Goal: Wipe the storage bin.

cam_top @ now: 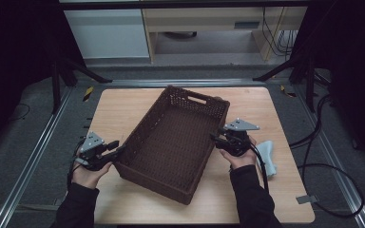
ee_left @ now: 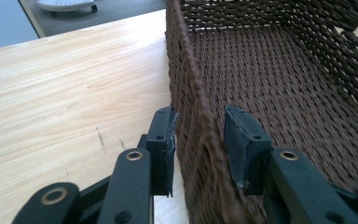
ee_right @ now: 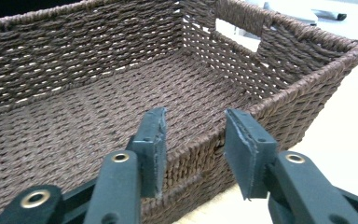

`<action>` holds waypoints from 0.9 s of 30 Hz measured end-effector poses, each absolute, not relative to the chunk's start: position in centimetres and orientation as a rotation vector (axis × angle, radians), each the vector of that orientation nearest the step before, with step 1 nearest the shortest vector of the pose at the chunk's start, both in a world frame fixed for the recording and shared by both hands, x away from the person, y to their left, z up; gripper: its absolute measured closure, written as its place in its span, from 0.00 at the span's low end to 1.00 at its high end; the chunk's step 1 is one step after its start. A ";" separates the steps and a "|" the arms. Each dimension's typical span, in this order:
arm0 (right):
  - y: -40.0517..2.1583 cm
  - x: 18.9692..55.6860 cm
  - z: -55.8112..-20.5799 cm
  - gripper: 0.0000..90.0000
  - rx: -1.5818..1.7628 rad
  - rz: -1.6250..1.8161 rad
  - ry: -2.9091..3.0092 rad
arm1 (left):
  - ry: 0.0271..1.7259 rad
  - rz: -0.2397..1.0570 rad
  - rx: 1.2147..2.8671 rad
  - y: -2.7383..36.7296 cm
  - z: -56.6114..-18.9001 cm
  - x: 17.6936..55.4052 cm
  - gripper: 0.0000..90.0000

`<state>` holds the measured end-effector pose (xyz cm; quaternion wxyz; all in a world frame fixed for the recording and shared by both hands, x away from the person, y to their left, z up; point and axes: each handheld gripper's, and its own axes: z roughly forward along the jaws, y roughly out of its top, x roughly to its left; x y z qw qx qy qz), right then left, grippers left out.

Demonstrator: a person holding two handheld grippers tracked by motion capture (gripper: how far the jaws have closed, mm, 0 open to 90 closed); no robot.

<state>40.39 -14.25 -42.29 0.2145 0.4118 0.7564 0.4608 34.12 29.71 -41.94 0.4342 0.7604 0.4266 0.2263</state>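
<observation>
While the dark brown woven wicker basket point(cam_top: 173, 142) sits askew in the middle of the pale wooden table point(cam_top: 119, 109), both grippers straddle its long walls from opposite sides. In the left gripper view, the left gripper point(ee_left: 199, 142) has one jaw outside and one inside the rim, parted, pads not pressing the weave. In the right gripper view, the right gripper point(ee_right: 195, 147) likewise brackets the rim, jaws apart with a visible gap. A pale blue cloth point(cam_top: 267, 156) lies beside the right hand.

My brown woven basket point(cam_top: 171, 142) sits upright and skewed on the wooden table, empty (a handle cut-out in its far end wall), its long walls between my hands.
</observation>
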 end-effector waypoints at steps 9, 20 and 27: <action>-14.4 39.4 -41.8 0.66 1.126 1.292 2.155 | 1.096 0.596 1.898 29.9 -41.9 34.9 0.79; -14.9 40.2 -42.2 0.60 1.157 1.266 2.068 | 1.121 0.635 1.869 30.6 -42.1 34.4 0.74; -14.8 39.6 -42.1 0.65 1.177 1.288 2.089 | 1.134 0.645 1.878 30.8 -42.1 34.8 0.78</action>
